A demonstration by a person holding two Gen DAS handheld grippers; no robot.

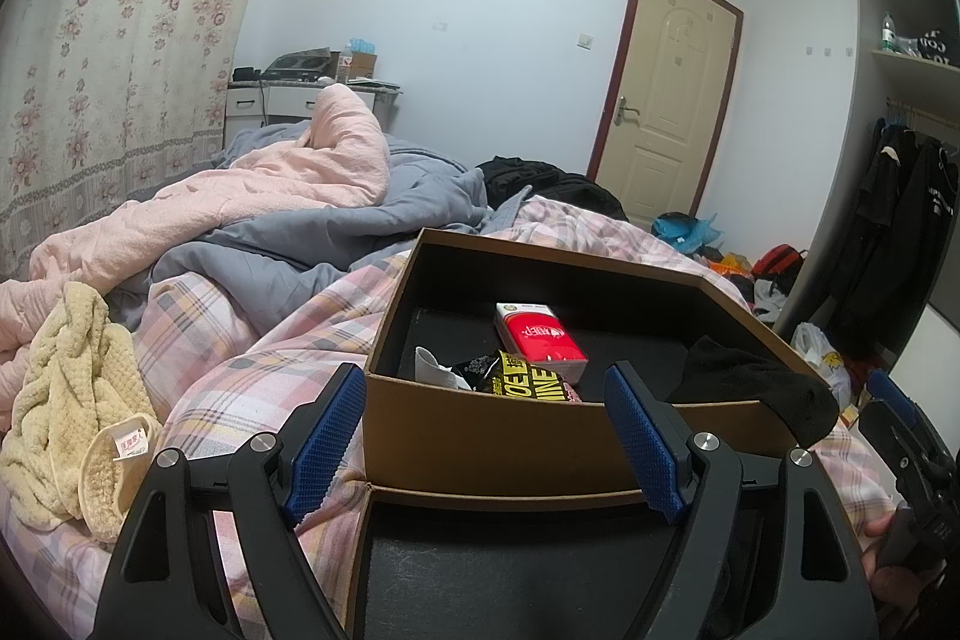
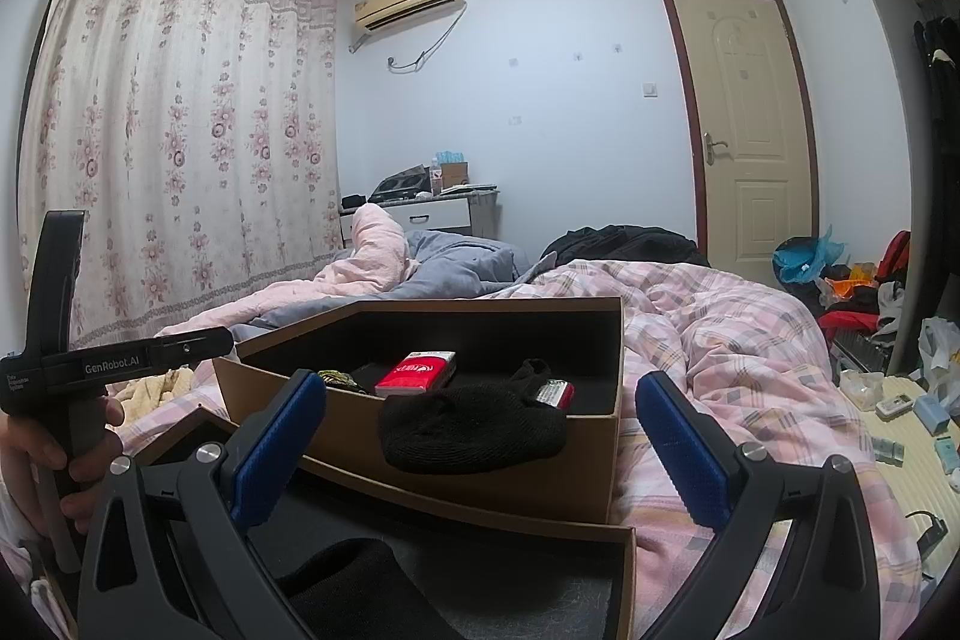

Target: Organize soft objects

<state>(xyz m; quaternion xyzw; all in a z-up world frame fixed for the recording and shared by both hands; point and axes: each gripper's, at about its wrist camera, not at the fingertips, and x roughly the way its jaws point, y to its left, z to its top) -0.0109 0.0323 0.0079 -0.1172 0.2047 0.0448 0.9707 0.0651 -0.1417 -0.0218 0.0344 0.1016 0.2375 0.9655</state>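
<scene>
The left gripper [image 1: 486, 436] hangs over the bed with its blue-padded jaws spread wide and nothing between them, aimed at the near wall of a brown cardboard box [image 1: 480, 436] that sits on the pink plaid quilt [image 1: 252, 340]. The right gripper [image 2: 480, 436] is likewise wide open and empty, pointed at the same box from the other side, with a hand [image 2: 54, 454] wrapped around the left tool's handle at nine o'clock in its view. A black sock [image 2: 474, 430] is draped over the box's front rim, half inside and half hanging out, at the twelve o'clock of the right gripper and at about two o'clock of the left one. Inside the box lie a red pack of tissues [image 1: 540, 343], a black-and-yellow snack packet [image 1: 516, 376] and a scrap of white paper [image 1: 435, 367]. A second shallow box tray [image 1: 516, 568] lies just in front of the first, under both tools. A cream towel [image 1: 66, 400] is heaped on the quilt at nine o'clock of the left gripper, well apart from the box. Behind it a pink blanket [image 1: 288, 172] and a grey duvet [image 1: 360, 220] are bunched up toward eleven o'clock.
</scene>
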